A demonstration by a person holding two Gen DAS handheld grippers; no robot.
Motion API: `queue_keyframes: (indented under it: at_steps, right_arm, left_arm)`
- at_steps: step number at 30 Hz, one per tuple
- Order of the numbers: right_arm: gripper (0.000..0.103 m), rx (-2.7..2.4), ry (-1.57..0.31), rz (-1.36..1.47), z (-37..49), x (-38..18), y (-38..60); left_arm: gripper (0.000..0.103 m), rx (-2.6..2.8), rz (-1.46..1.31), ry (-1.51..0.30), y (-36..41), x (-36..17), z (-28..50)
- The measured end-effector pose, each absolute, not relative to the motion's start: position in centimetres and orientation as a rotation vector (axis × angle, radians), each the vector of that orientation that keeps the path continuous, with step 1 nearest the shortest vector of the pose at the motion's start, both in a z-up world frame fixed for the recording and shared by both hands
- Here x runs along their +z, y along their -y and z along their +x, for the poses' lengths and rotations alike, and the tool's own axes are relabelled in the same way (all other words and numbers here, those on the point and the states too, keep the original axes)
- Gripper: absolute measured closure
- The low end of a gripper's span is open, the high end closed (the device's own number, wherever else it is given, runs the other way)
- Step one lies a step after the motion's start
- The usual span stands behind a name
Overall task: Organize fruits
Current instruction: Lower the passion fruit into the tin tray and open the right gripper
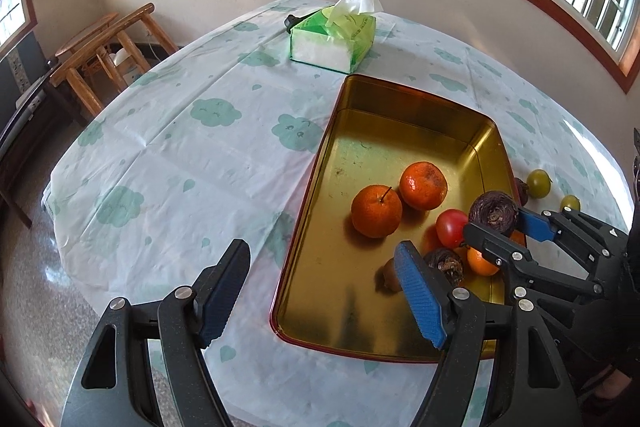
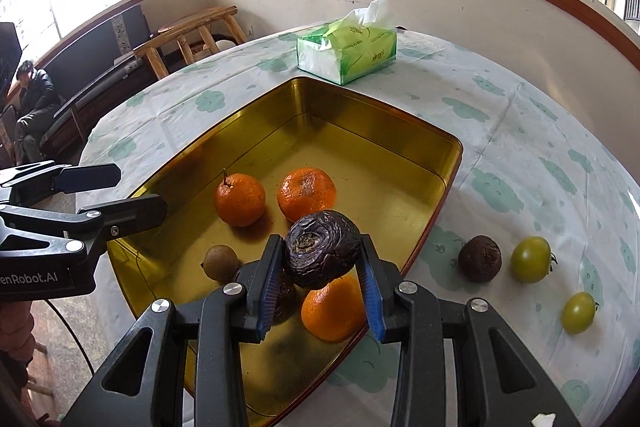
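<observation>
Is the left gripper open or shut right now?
Open. The left gripper has its blue-padded fingers spread wide with nothing between them, beside the gold tray.

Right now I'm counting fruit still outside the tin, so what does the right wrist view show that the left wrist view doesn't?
Only the right wrist view shows the dark wrinkled fruit on the tablecloth whole; the left view hides most of it. Only the left wrist view shows the red tomato in the gold rectangular tin. Both show two small green tomatoes outside and the right gripper shut on a dark wrinkled fruit.

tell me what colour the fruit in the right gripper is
Dark purple-brown fruit, clearest in the right wrist view.
</observation>
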State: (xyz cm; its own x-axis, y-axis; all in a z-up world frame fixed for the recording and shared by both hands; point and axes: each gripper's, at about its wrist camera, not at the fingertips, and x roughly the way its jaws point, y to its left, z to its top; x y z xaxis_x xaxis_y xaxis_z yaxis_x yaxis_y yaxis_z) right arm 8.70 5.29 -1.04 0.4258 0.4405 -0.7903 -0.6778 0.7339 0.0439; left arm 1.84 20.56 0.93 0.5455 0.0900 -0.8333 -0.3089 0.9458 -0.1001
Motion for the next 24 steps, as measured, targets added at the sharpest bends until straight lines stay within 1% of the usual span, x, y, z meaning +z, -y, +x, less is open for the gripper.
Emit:
queue_keyframes:
  at_steps: [12, 14, 16, 24]
  right_arm:
    - [0.067, 0.722, -0.888, -0.306, 8.4, -1.6, -5.5]
    - [0.065, 0.723, -0.884, -0.301, 8.4, -1.4, -5.4]
    - [0.058, 0.72, -0.875, -0.293, 8.3, -1.2, -5.2]
    - [0.057, 0.7, -0.809, -0.225, 8.1, 1.5, -2.2]
  left_arm:
    - [0.028, 0.226, -0.235, -0.976, -19.8, 0.9, 2.1]
    - [0.028, 0.228, -0.23, -0.974, -19.6, 1.0, 2.1]
    - [0.028, 0.227, -0.224, -0.972, -19.3, 1.1, 2.1]
    - [0.028, 0.197, -0.191, -0.96, -17.3, 2.1, 2.6]
